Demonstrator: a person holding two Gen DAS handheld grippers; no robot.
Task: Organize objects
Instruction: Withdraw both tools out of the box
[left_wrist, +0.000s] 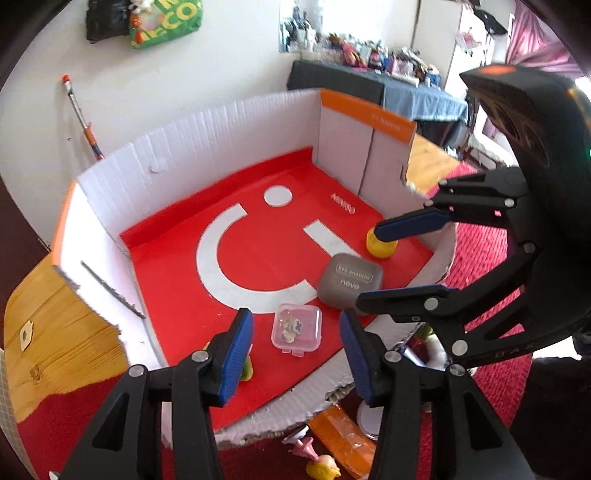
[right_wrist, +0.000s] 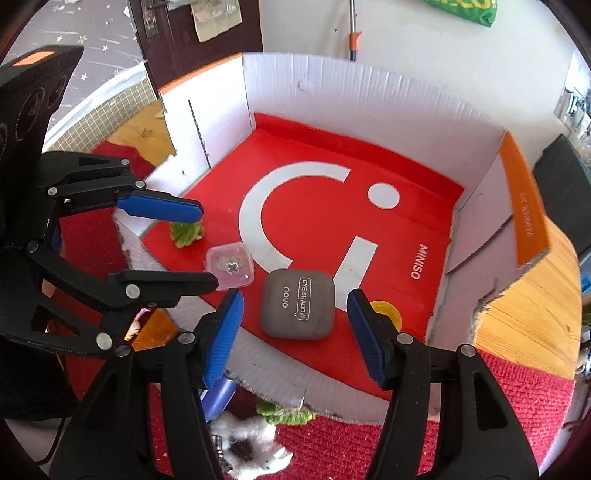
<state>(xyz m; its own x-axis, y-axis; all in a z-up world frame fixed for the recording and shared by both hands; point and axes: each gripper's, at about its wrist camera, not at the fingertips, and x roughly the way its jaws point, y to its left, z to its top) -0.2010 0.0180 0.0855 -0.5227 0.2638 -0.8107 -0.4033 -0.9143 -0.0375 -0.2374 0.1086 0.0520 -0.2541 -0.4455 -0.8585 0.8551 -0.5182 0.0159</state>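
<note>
Cardboard box (right_wrist: 388, 107) w/ red floor is sitting on red carpet, holding eyeshadow case (right_wrist: 297, 303), clear plastic container (right_wrist: 230, 266), yellow cup (left_wrist: 381, 246) & green toy (right_wrist: 185, 233). Left gripper (left_wrist: 296, 354) & right gripper (right_wrist: 295, 334) are hovering over near wall, jaws apart, gripping nothing.

Red carpet (right_wrist: 498, 406) along frame bottom carries cardboard box (right_wrist: 351, 85); plush toy (right_wrist: 251, 443) lies lower center, orange packet (left_wrist: 343, 439) bottom center.

The grey case (right_wrist: 297, 304) at lower centre reads "EYE SHADOW" and "novo"; the box's red floor (right_wrist: 406, 236) reads "MINISO" at right.
</note>
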